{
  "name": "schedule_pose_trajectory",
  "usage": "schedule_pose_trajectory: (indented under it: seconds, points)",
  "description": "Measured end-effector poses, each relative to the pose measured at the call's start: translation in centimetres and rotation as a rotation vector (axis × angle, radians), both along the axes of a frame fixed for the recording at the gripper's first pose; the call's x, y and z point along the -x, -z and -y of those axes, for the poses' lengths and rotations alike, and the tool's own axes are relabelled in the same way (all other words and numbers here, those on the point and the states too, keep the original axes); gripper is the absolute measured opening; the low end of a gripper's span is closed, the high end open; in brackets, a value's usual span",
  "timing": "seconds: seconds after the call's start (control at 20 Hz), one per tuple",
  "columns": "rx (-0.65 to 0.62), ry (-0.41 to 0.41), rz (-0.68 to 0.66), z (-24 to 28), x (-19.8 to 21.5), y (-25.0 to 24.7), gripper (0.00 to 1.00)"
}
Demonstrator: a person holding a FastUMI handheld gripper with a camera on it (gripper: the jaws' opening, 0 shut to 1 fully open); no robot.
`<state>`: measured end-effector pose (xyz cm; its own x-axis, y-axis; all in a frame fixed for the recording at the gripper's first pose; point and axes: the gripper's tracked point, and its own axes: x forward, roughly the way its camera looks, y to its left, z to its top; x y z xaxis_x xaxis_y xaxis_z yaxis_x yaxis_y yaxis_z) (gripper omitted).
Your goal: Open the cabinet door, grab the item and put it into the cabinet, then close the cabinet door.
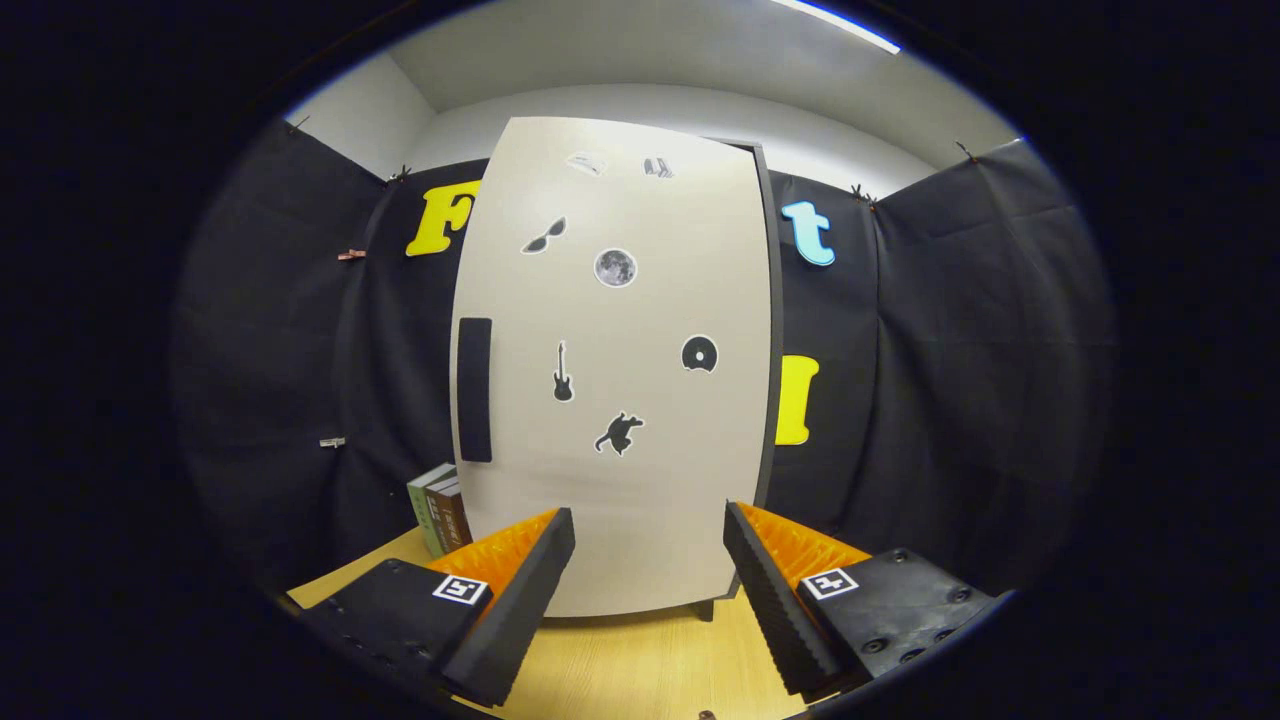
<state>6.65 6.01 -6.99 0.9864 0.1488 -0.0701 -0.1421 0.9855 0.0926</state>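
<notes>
Two books (440,507) stand upright on the wooden table (640,660) at the left, just beside the cabinet's lower corner. Next comes the cabinet door (615,370) — closed, pale, with a dark vertical handle (474,388) near its left edge and small stickers across it. The gripper (649,570) faces the door's lower part, fingers spread wide — nothing between them.

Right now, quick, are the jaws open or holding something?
Gripper: jaws open, holding nothing, facing the closed cabinet door.
</notes>
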Motion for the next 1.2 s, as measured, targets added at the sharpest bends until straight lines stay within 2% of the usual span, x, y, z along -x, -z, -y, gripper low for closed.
schedule_pose_trajectory:
  seconds: [0.8, 1.2]
  points:
    - [0.003, 0.06, -0.004, 1.8, 0.3, -0.5, 0.98]
    - [0.006, 0.049, -0.011, 1.4, 0.3, -0.5, 0.98]
